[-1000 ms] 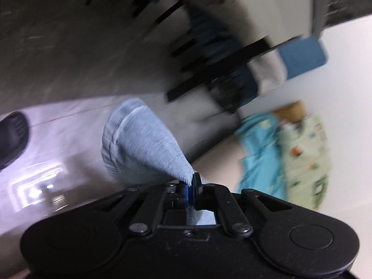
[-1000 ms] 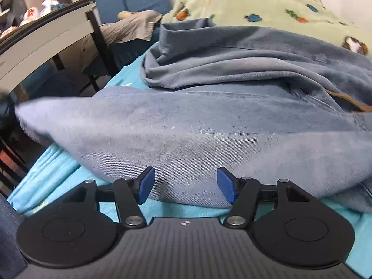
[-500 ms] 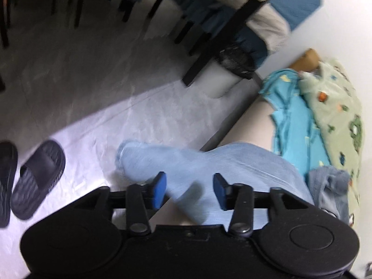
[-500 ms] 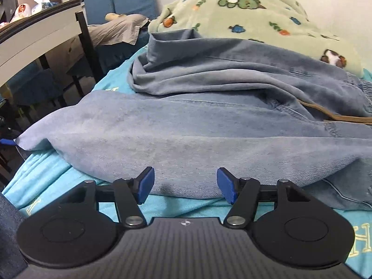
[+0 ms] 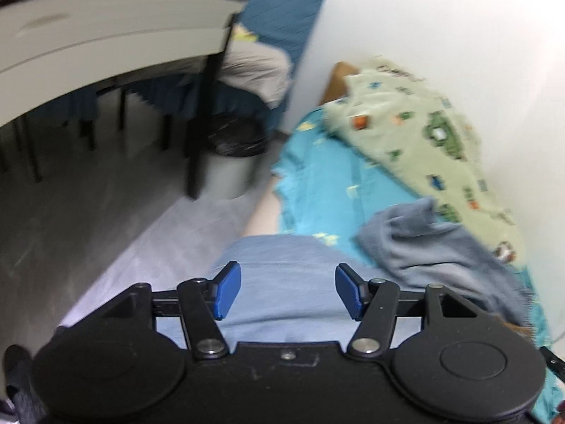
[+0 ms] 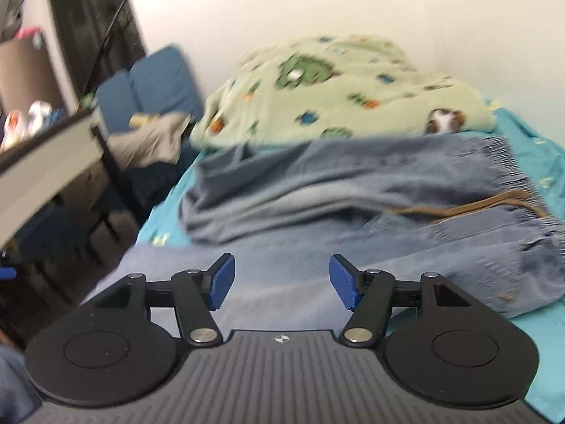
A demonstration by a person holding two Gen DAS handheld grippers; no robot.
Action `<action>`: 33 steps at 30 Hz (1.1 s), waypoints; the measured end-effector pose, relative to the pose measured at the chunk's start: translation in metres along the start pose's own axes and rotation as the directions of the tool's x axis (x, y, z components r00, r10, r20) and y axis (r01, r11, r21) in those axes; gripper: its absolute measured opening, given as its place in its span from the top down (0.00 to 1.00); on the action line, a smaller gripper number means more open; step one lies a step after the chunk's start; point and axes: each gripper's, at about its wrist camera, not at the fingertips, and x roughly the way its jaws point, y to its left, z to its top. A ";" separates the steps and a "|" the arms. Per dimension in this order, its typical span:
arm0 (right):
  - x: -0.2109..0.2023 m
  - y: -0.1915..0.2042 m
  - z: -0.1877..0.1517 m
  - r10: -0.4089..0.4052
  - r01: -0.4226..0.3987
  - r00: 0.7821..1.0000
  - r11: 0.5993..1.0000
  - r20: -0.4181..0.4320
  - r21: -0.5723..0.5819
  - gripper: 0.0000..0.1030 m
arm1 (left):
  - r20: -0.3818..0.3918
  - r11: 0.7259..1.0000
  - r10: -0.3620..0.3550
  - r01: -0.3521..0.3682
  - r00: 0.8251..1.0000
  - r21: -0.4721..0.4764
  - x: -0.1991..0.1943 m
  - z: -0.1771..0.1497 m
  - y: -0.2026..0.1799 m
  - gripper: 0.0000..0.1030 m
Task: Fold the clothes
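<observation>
Light blue jeans (image 6: 353, 233) lie across the bed's turquoise sheet (image 6: 529, 162), bunched in folds, with a brown belt (image 6: 494, 201) at the waistband on the right. One leg (image 5: 282, 282) reaches the bed's edge under my left gripper (image 5: 287, 291), which is open and empty above it. My right gripper (image 6: 280, 282) is open and empty just above the near leg (image 6: 282, 268). A second fold of the jeans (image 5: 423, 243) shows to the right in the left wrist view.
A green patterned blanket (image 6: 335, 95) is heaped behind the jeans against the white wall. A table (image 5: 106, 28), dark chairs and a grey bin (image 5: 229, 162) stand left of the bed. The grey floor (image 5: 88, 212) lies below.
My left gripper let go of the jeans leg, opened, and swung from facing the floor to facing the bed. My right gripper stayed open and pulled back and up a little.
</observation>
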 end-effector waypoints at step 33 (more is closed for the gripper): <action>-0.012 -0.213 0.002 -0.396 0.395 0.912 0.776 -0.108 0.492 0.38 | -0.108 0.845 -0.201 0.228 0.974 0.484 0.089 -0.109 -0.243 0.45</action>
